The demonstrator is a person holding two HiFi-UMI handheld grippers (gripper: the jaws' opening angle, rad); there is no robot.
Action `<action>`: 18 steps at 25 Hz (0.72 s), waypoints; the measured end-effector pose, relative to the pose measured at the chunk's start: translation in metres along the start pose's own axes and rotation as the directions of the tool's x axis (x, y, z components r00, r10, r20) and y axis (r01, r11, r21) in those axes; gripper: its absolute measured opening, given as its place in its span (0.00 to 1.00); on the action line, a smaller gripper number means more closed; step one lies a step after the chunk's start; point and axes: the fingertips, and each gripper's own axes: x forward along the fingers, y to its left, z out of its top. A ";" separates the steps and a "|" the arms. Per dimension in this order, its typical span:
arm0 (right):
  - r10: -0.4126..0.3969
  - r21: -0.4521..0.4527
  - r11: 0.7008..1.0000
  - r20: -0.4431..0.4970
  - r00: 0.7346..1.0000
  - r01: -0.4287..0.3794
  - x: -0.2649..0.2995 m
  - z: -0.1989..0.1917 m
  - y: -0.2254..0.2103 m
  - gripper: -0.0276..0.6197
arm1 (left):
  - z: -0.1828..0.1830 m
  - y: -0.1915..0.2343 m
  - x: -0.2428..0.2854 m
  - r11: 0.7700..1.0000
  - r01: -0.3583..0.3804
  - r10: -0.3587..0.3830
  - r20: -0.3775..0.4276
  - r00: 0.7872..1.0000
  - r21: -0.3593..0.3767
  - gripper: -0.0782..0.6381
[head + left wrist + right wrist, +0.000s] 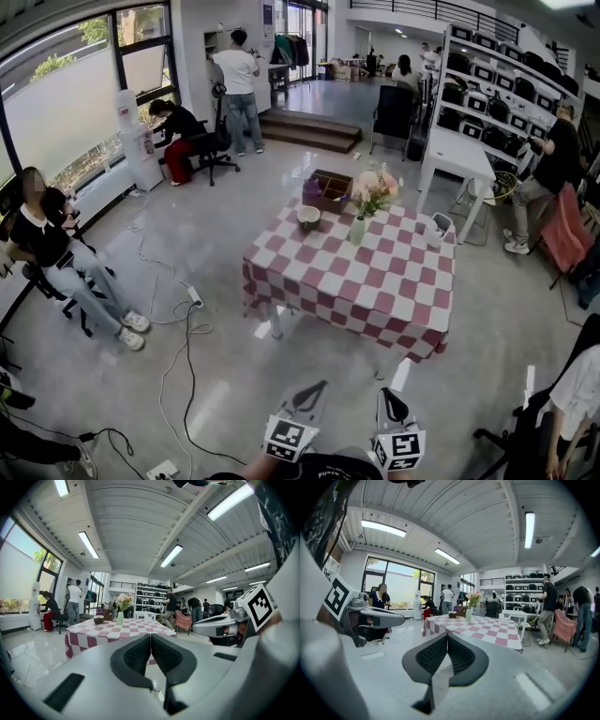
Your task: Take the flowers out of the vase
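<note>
Head view: both tongs sit low at the bottom edge, left gripper (316,387) and right gripper (387,395) side by side, pointing at the checkered table (375,291), which is well ahead of them across open floor. The flowers (373,190) stand upright in a slim pale green vase (357,231) on the far half of the table, a bit left of straight ahead, w/ a bowl (308,217) and a wooden box (328,187) further left. Left gripper view: jaws pressed together w/ nothing between them. The flowers (124,600) and vase (120,618) are small and far off, up and left of the tips, and the other gripper is just off to the right. Right gripper view: same deal, jaws (446,641) closed flat on each other and empty, w/ the bouquet (474,596) ahead and slightly right of the tips. Handling, imo: the bunch looks light, w/ soft pink/white heads that'd crush easily and thin bendy stems, so take it on the stems just above the vase rim, not the blooms. The vase is narrow and prob light, so it could tip or lift along w/ the stems. I'd pin it w/ one gripper and pull straight up w/ the other. Too far away to tell if they're real or if there's water in there.
</note>
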 end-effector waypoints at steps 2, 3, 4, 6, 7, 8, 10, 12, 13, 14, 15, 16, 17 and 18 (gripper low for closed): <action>0.004 0.003 1.000 0.001 1.000 -0.004 0.009 0.000 0.001 0.05 | -0.005 0.010 0.004 1.000 -0.009 0.009 -0.003 1.000 -0.007 0.12; 0.006 0.003 1.000 -0.001 1.000 -0.006 0.013 0.001 0.002 0.05 | -0.008 0.015 0.006 1.000 -0.014 0.014 -0.007 1.000 -0.008 0.12; 0.007 0.004 1.000 -0.006 1.000 -0.007 0.015 0.000 0.002 0.05 | -0.011 0.019 0.007 1.000 -0.018 0.017 -0.012 1.000 -0.010 0.12; 0.004 0.009 1.000 -0.016 1.000 -0.004 0.017 0.000 0.002 0.05 | -0.014 0.022 0.009 1.000 -0.019 0.018 -0.018 1.000 -0.022 0.12; 0.001 0.009 1.000 -0.019 1.000 -0.001 0.018 0.000 0.001 0.05 | -0.014 0.022 0.010 0.999 -0.017 0.017 -0.017 1.000 -0.028 0.12; -0.001 0.008 1.000 -0.020 1.000 0.001 0.020 0.000 0.000 0.05 | -0.013 0.023 0.012 0.999 -0.015 0.015 -0.015 1.000 -0.030 0.12; 0.000 0.009 1.000 -0.021 1.000 0.000 0.025 0.001 -0.002 0.05 | -0.014 0.025 0.013 0.999 -0.015 0.014 -0.020 1.000 -0.029 0.12; 0.007 0.012 1.000 -0.021 1.000 -0.007 0.032 0.001 -0.003 0.05 | -0.017 0.028 0.016 0.999 -0.025 0.024 -0.031 0.999 -0.030 0.12; 0.012 0.012 1.000 -0.020 1.000 -0.011 0.035 0.002 -0.005 0.05 | -0.017 0.030 0.018 0.999 -0.030 0.029 -0.031 0.999 -0.031 0.12; 0.017 0.011 1.000 -0.020 1.000 -0.017 0.039 0.002 -0.007 0.05 | -0.015 0.032 0.021 0.999 -0.034 0.033 -0.026 0.999 -0.033 0.12; 0.023 0.010 1.000 -0.020 1.000 -0.023 0.043 0.003 -0.009 0.05 | -0.011 0.033 0.024 0.999 -0.038 0.037 -0.020 0.999 -0.035 0.12; 0.029 0.011 1.000 -0.020 0.999 -0.029 0.047 0.003 -0.011 0.05 | -0.009 0.035 0.026 0.998 -0.044 0.043 -0.019 0.999 -0.039 0.12; 0.035 0.013 0.999 -0.020 0.999 -0.035 0.052 0.002 -0.013 0.05 | -0.007 0.037 0.029 0.998 -0.051 0.050 -0.023 0.998 -0.043 0.12; 0.040 0.016 0.999 -0.020 0.999 -0.040 0.056 0.002 -0.016 0.05 | -0.008 0.040 0.032 0.997 -0.058 0.057 -0.027 0.998 -0.045 0.12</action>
